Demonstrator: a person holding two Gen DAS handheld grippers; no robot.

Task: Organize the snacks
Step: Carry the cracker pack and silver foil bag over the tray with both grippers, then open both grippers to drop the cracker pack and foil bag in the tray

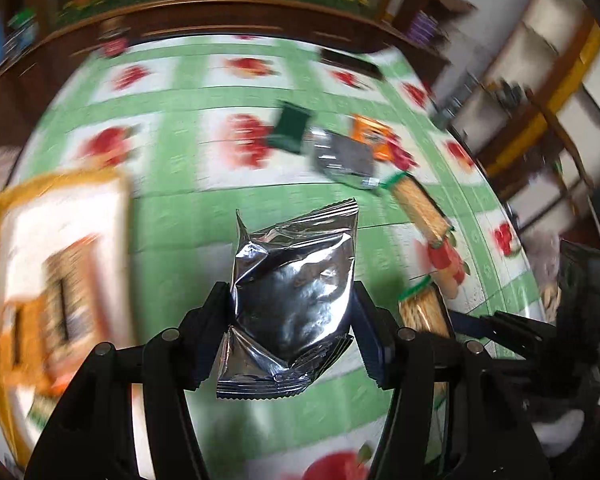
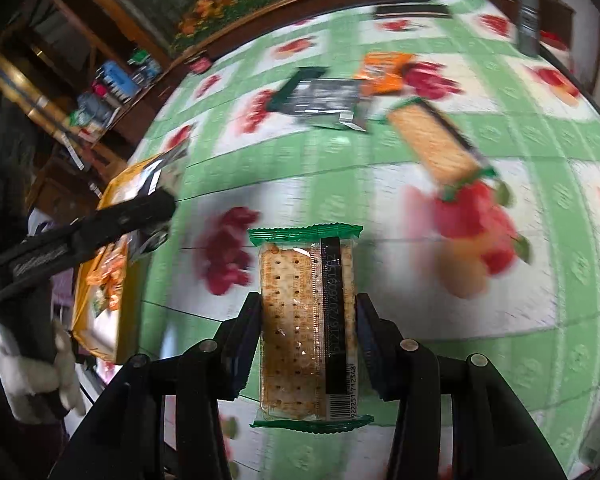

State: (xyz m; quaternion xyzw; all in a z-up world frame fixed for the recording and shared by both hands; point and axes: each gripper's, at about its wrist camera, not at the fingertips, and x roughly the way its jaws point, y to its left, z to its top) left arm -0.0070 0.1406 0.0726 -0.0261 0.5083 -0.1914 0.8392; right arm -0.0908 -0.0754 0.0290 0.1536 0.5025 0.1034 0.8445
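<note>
Bench (image 1: 172, 216) draped in a glossy cloth of green bands and white squares printed with red fruit; dark wooden shelving stands behind it. Left tool (image 1: 290, 328) pinches a crinkled silver foil pouch (image 1: 292, 296) by its two sides, its serrated end seals above and below the black fingers, held over the cloth. Right tool (image 2: 308, 336) grips a flat rectangular cracker pack (image 2: 308, 328) in clear film with green crimped ends, the perforated biscuits and a black barcode strip showing through. Well ahead on the cloth lie a dark green packet (image 1: 292, 128), a grey foil packet (image 1: 346, 158) and an orange packet (image 1: 374, 136), touching or overlapping, with a second long cracker pack (image 2: 436, 140) beside them. At the left edge sits a yellow-rimmed box (image 1: 60, 184) holding orange packets, blurred.
</note>
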